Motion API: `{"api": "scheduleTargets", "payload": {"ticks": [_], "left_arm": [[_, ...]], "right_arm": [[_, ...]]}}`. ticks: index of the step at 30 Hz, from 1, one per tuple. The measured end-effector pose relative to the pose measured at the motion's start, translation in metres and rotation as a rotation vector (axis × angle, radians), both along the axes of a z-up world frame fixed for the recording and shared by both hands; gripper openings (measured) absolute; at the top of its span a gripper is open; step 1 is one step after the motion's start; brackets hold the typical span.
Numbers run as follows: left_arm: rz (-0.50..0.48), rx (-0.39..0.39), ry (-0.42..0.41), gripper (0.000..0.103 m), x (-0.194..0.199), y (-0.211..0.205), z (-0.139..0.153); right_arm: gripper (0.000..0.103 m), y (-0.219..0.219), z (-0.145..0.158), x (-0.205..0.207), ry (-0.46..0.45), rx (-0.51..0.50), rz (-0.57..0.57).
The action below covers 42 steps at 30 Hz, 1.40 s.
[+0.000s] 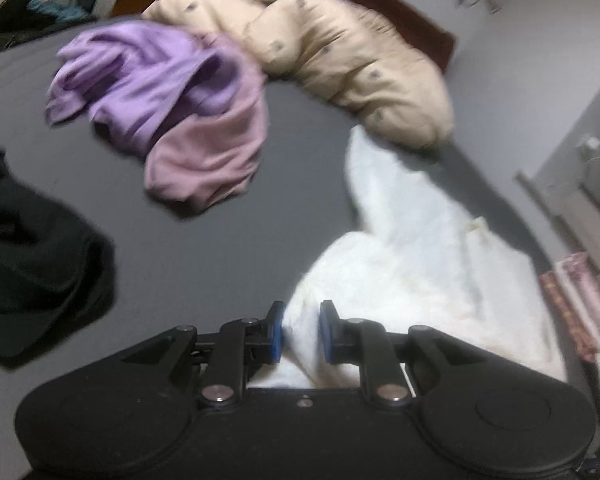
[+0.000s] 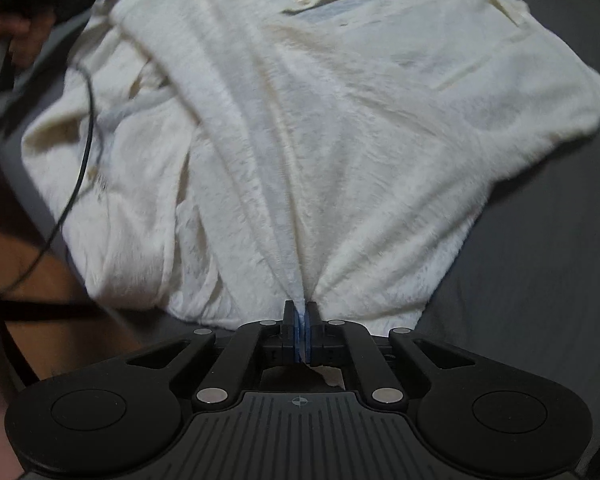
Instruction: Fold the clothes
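White garment lengthwise away from tongs

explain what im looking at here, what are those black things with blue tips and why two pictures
Each black thing is a hand-held gripper with two fingers and blue pads; a person holds one in each hand. Each picture comes from a camera on one gripper, looking forward along its fingers.

In the left view, the left gripper pinches a bunched fold of the white garment. On the grey bed also lie a purple-pink garment, a beige quilt and dark clothes.

In the right view, the right gripper is shut on an edge of the same white garment, which has buttons near the top. They are folding it.
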<state>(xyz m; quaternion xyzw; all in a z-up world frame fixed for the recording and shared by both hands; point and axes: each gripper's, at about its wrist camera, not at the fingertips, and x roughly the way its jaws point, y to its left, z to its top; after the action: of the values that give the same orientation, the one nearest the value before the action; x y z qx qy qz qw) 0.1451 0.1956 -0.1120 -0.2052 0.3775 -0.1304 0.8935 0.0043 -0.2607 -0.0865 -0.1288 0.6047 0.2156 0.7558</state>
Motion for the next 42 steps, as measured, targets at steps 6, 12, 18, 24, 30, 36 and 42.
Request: {"api": "scheduleTargets", "payload": {"ticks": [6, 12, 18, 24, 30, 36, 42], "left_arm": [[0.024, 0.043, -0.039, 0.027, -0.006, 0.004, 0.011], [0.020, 0.011, -0.124, 0.035, -0.038, 0.011, 0.046], [-0.092, 0.022, -0.167, 0.042, -0.107, -0.013, 0.083], [-0.221, 0.039, -0.103, 0.043, -0.192, -0.037, 0.100], [-0.314, -0.059, -0.036, 0.044, -0.256, -0.049, 0.138], [-0.338, -0.178, -0.022, 0.051, -0.278, -0.063, 0.173], [-0.247, 0.007, -0.025, 0.055, -0.255, -0.096, 0.139]], "right_arm": [[0.004, -0.020, 0.028, -0.014, -0.025, 0.060, -0.111], [0.026, -0.005, 0.052, -0.040, -0.127, 0.218, -0.148], [0.062, 0.043, 0.047, -0.071, -0.178, 0.319, 0.005], [0.062, 0.067, 0.045, -0.103, -0.134, 0.378, 0.141], [0.062, 0.059, 0.047, -0.129, -0.147, 0.468, 0.137], [0.062, 0.043, 0.042, -0.136, -0.155, 0.551, 0.074], [0.062, 0.027, 0.037, -0.127, -0.291, 0.490, -0.043]]}}
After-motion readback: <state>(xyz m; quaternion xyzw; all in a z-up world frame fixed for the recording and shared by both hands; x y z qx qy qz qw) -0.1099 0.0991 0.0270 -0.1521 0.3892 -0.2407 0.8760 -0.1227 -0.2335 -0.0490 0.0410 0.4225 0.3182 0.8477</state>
